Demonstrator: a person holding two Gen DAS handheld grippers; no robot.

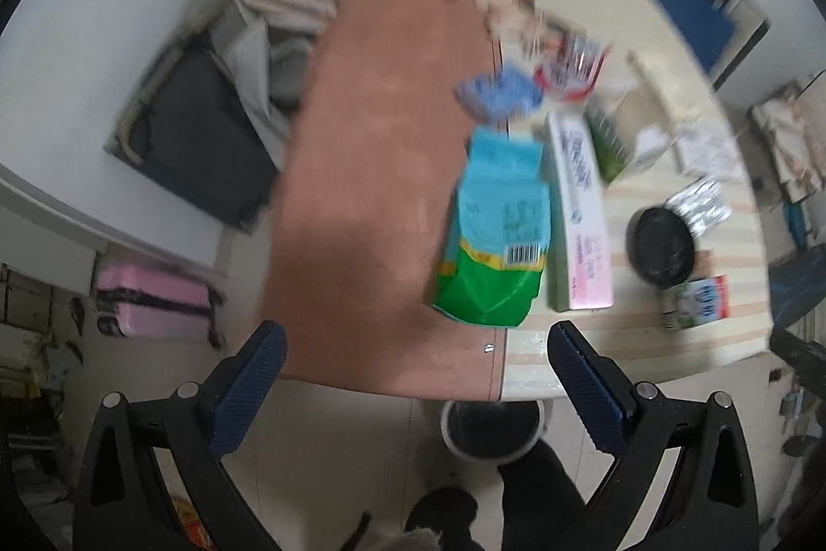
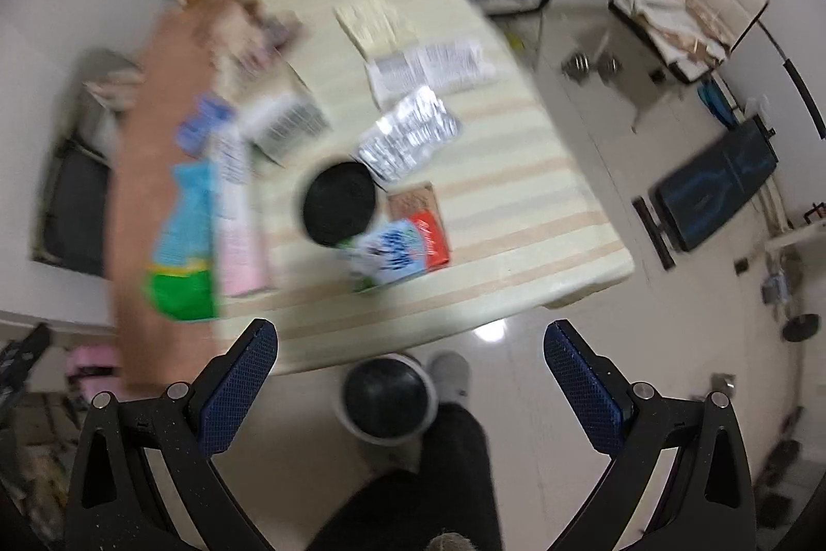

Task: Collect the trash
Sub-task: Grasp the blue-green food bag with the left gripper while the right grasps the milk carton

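Two pairs of blue-padded fingers are hanging spread wide and gripping nothing, high above the scene: the left gripper (image 1: 415, 378) is hovering over the near edge of the worktop (image 1: 377, 189), the right gripper (image 2: 410, 375) over the floor just off that edge.

Directly below and between both pairs, a round white trash bin with a black liner (image 2: 387, 398) is standing on the pale tiled floor beside the person's dark trouser leg (image 2: 439, 473).

Further out, the litter is lying scattered on the worktop (both views are motion-blurred, so print is unreadable). A blue-and-green plastic bag with a barcode (image 1: 493, 231) is lying where the reddish-brown half is meeting the cream striped cloth (image 2: 506, 200), touching a long white-and-pink carton (image 1: 581, 215) at its right side. Beyond them a crumpled blue wrapper (image 1: 498, 94) is resting. To the right, a round black lid-like disc (image 2: 338, 202) is sitting beside a silver foil pouch (image 2: 410, 135) and a small blue-and-red packet (image 2: 400, 254).
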